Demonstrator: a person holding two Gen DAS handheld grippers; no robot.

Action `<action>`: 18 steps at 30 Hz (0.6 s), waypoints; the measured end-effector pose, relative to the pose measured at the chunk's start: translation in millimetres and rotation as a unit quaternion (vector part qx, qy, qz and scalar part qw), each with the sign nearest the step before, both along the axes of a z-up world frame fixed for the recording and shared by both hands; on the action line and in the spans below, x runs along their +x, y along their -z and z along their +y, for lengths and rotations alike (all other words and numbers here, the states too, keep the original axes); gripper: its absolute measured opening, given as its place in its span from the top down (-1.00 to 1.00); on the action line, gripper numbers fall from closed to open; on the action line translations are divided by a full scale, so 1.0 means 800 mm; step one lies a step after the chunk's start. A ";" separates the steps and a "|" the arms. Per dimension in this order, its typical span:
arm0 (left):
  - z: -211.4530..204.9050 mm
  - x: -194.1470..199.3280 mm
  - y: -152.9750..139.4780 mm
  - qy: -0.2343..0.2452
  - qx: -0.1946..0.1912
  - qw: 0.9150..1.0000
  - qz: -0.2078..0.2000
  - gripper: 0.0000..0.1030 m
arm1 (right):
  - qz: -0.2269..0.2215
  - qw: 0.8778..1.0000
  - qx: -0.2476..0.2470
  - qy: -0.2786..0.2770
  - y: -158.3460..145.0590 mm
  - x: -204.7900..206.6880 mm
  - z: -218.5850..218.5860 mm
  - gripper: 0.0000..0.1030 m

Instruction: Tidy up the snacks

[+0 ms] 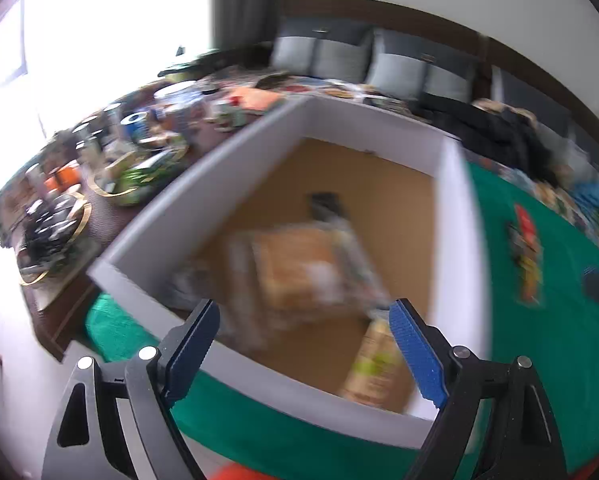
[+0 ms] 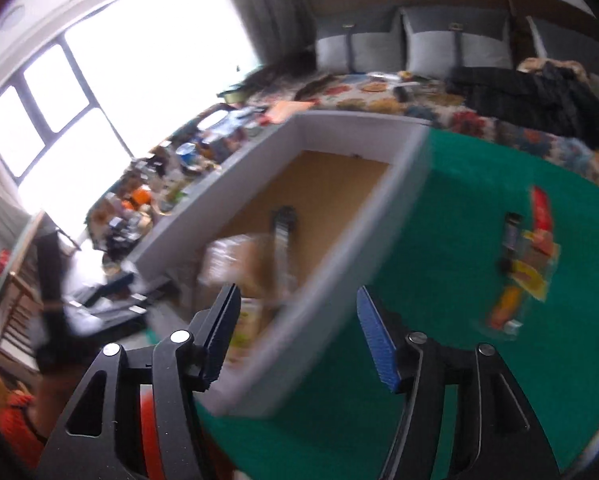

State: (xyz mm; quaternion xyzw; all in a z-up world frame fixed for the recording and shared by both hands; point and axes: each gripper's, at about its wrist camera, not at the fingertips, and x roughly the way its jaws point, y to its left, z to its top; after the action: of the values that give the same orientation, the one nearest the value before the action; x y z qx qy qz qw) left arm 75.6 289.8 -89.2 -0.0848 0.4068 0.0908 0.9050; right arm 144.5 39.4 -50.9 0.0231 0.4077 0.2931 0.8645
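Green cloth (image 1: 547, 360) covers the work surface we are over, and on it sits a white-walled box (image 1: 171, 208) with a brown cardboard floor, our landmark for everything else. From the left wrist view we hold the left gripper (image 1: 304, 350) just above the box's near wall, its jaws spread wide and holding nothing. Inside the box lie several snack packets, all blurred: a large tan-orange packet (image 1: 299, 268) near the middle of the floor, a dark small packet (image 1: 325, 202) beyond it toward the far wall, and a yellow-green packet (image 1: 375, 364) against the near corner. From the right wrist view our right gripper (image 2: 297, 338) hangs over the box's near right corner, also spread wide and empty, one finger above the box interior and the other outside the wall over the cloth. To the right of the box, well apart from it, a loose cluster of snacks (image 2: 527, 264) in red, yellow and orange wrappers lies on the cloth. Left of the box we see a dark table crowded with dishes (image 1: 59, 216); behind the box, grey cushions (image 2: 451, 44) line a sofa with a floral cover.
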 end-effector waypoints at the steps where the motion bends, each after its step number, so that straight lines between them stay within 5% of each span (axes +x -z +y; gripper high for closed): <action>1: -0.025 -0.004 -0.002 0.019 0.002 1.000 -0.002 -0.71 | -0.002 1.000 -0.016 0.012 0.012 -0.005 -0.021 -0.30; 8: -0.188 -0.018 -0.021 0.123 0.050 0.991 -0.026 -0.90 | 0.024 0.980 -0.145 0.136 0.130 -0.054 -0.222 -0.30; 12: -0.253 -0.023 -0.031 0.158 0.065 0.985 -0.036 -0.90 | 0.033 0.965 -0.155 0.210 0.160 -0.101 -0.316 -0.30; 18: -0.309 -0.029 -0.038 0.192 0.084 0.977 -0.037 -0.90 | 0.021 0.950 -0.144 0.275 0.179 -0.140 -0.373 -0.30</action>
State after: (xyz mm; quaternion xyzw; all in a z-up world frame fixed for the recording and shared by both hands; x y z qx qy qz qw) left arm 52.3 42.7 -59.0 0.0681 0.3729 -0.0536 0.9238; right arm 32.4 -258.8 -194.3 0.0155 0.4415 -0.0190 0.8969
